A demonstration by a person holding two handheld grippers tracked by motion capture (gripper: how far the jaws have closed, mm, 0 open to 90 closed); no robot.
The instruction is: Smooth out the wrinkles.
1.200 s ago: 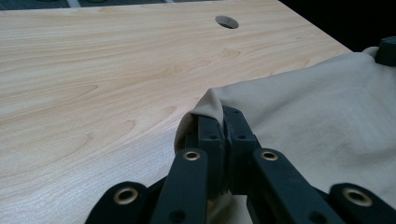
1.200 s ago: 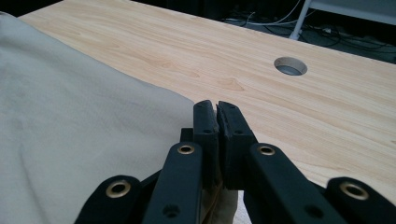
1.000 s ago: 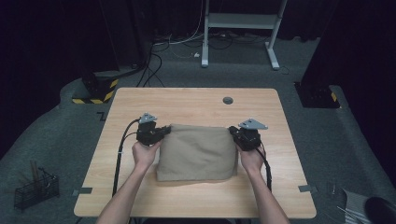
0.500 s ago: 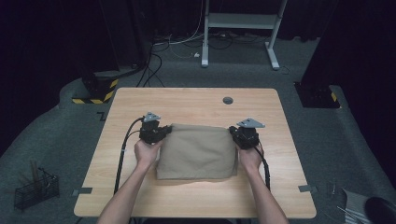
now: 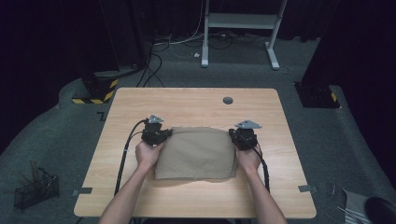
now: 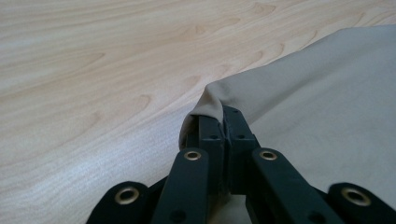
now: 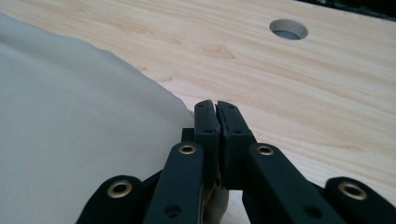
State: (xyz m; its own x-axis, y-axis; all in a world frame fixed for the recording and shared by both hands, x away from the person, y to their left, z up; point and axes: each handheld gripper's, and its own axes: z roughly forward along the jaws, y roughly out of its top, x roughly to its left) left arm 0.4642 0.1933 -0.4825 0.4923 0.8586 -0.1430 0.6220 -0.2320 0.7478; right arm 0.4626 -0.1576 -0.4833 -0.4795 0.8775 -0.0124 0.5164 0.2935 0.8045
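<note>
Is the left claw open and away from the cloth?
No, the left claw is shut on a corner of the tan cloth, which bunches up over its tips.

Bare forearms without sleeves. Each black handheld gripper, left [image 5: 161,134] and right [image 5: 236,136], has a grey three-cornered top plate, a trailing black cable, and brass-ringed rivets on matte black fingers [image 6: 210,135].

Left gripper [image 5: 161,135] jaws clamped together, pointing to 3 o'clock. Right gripper [image 5: 235,136] jaws clamped together, pointing to 9 o'clock. Forearms enter from 6 o'clock.
</note>
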